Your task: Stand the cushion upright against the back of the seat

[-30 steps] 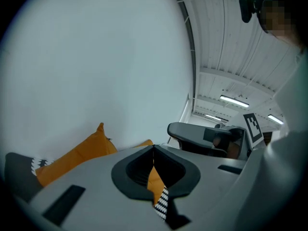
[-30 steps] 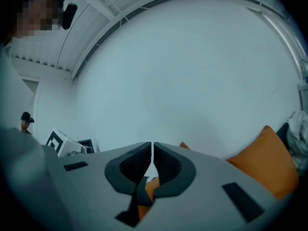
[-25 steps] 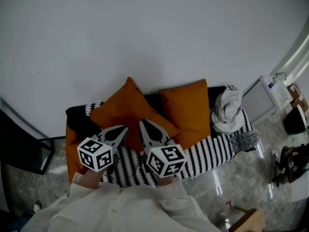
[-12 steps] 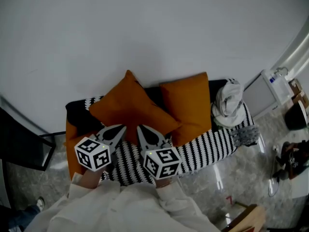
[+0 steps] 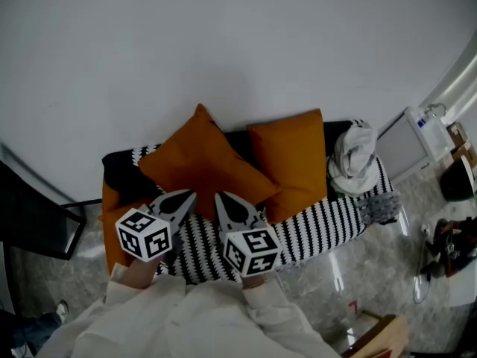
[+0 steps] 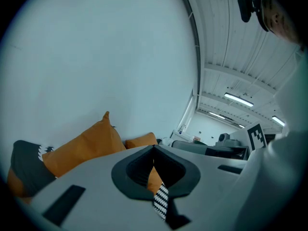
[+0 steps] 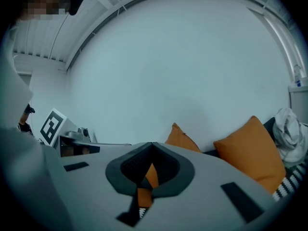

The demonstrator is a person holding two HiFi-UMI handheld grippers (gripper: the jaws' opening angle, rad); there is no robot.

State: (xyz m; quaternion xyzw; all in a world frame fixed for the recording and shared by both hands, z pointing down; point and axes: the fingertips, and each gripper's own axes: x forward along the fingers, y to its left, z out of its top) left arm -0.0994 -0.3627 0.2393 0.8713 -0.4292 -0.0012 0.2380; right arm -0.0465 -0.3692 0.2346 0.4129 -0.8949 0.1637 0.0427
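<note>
We hold the left claw [image 5: 190,195] and right claw [image 5: 220,196], both with jaws together, near the lower edge of the tilted orange fabric cushion [image 5: 195,159] on the black-and-white striped seat [image 5: 328,226].

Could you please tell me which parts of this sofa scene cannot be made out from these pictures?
- Head view: the lower edge of the tilted orange fabric cushion is hidden behind the left gripper and right gripper; whether their fingers touch it is unclear.
- Right gripper view: the crumpled white cloth bundle is cut off by the picture's edge.
- Head view: the dark items on the floor at far right are too small to identify.
</note>
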